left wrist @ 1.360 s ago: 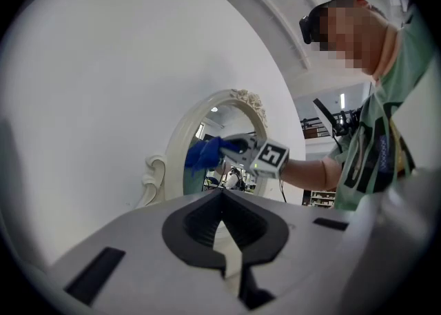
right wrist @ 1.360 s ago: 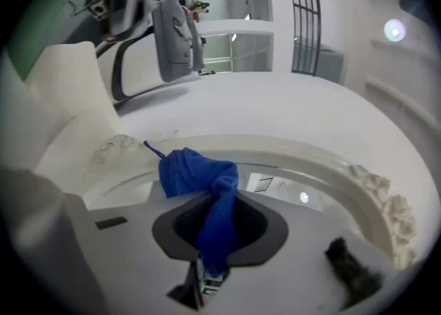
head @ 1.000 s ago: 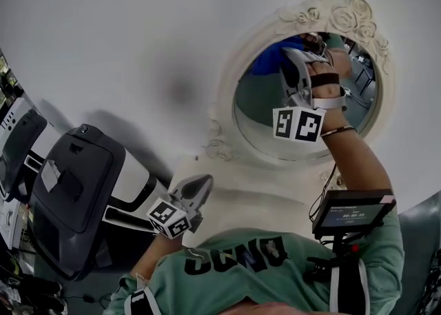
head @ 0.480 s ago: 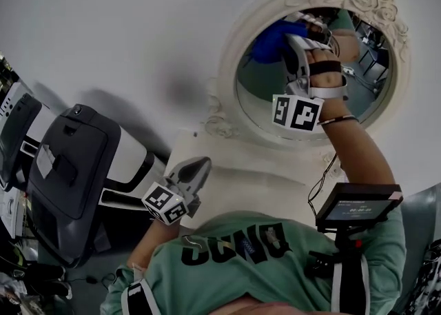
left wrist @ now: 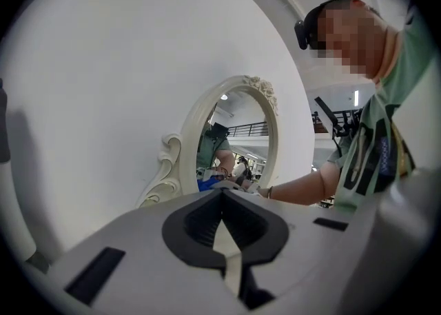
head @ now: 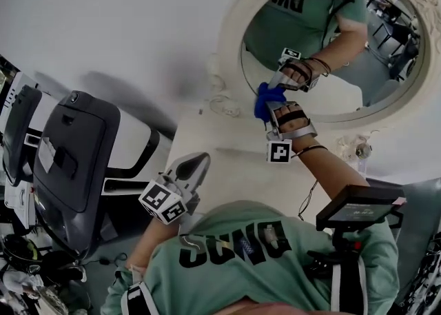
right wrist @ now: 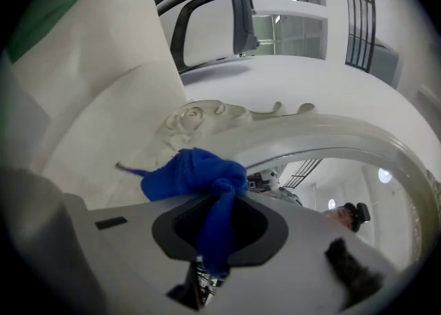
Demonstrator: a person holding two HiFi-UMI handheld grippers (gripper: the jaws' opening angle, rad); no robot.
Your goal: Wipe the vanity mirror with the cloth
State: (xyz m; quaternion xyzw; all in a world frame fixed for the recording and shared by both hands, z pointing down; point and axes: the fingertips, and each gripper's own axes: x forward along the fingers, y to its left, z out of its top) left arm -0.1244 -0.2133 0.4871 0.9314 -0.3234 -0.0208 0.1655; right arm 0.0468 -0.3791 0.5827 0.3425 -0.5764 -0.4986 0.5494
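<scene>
The blue cloth (right wrist: 196, 172) is pinched by only a thin twisted strip, and that looks to me like the weak spot. One hard drag along the glass could pull it free, or let the bare jaw tips scrape the mirror (head: 389, 76). The mirror appears to stand loose at the back edge of the white desk (head: 220, 158), so a firm push low down might slide or rock it. Nothing is steadying it.

The right gripper (right wrist: 219, 202) has its jaws closed tight on that strip. Most of the cloth bunches out beyond and above the fingertips (right wrist: 265, 203), and a tail hangs back down through the gap. The wad sits at the bottom of the mirror, just above the desk and near the carved scroll (head: 219, 103) at the left foot of the frame (head: 233, 31). It is pressed where the frame meets the glass. I cannot tell which of the two it is actually touching, and if it rides on the frame the glass goes unwiped.

The left gripper (left wrist: 222, 193) has its jaws together with nothing in them. It hangs over the desk's front edge near the person's chest, well apart from the mirror.
</scene>
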